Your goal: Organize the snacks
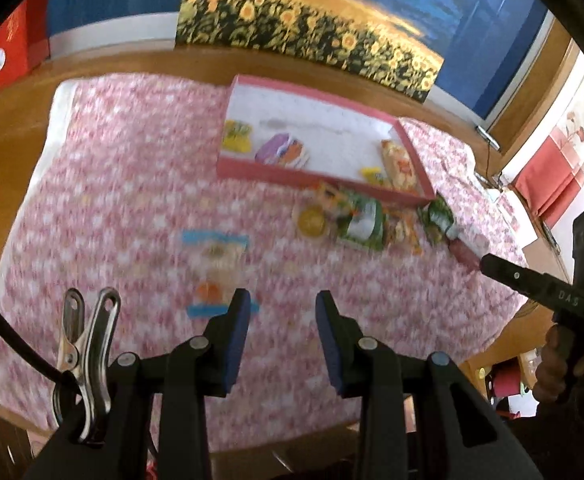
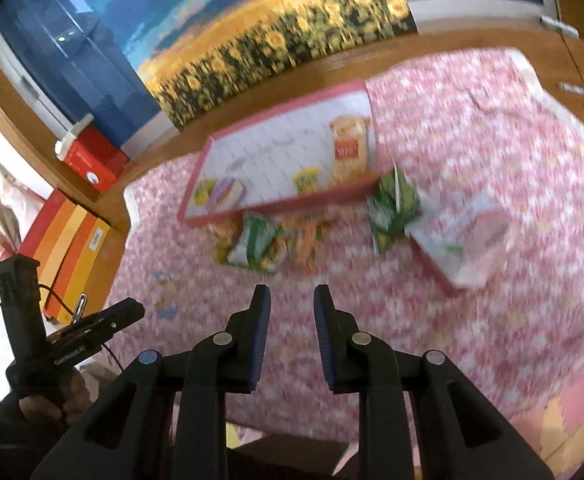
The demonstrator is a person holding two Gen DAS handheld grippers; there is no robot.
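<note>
Nearest us in the left wrist view: the left gripper (image 1: pixel 284 300), fingers apart with nothing between the blue pads. It hangs over a pink flowered cloth (image 1: pixel 112 184). A metal clip (image 1: pixel 86 344) is fixed beside it, with a black cable running off at the left edge.

Just beyond the left fingertips we see a flat packet with blue ends (image 1: pixel 218 256), lying alone on the cloth. It is blurred and we cannot read it.

In the right wrist view the right gripper (image 2: pixel 291 300) has a narrower gap, also empty, above the same cloth.

Farther back sits a pink-rimmed tray (image 1: pixel 252 168). Inside it we count a yellow packet (image 1: pixel 236 136) at the left, a purple and orange packet (image 1: pixel 282 152) next to it, a small yellow packet (image 1: pixel 373 176) and a tall orange bag (image 1: pixel 399 164) at the right end.

A heap of loose snacks lies against the tray's near rim: a green bag (image 1: pixel 361 224), a round yellow item (image 1: pixel 312 221), orange packets. A second green bag (image 2: pixel 391 204) lies off the tray's right corner, and a pale pink and white bag (image 2: pixel 467 244) beside that.

A sunflower poster (image 1: pixel 311 28) stands behind the table.
</note>
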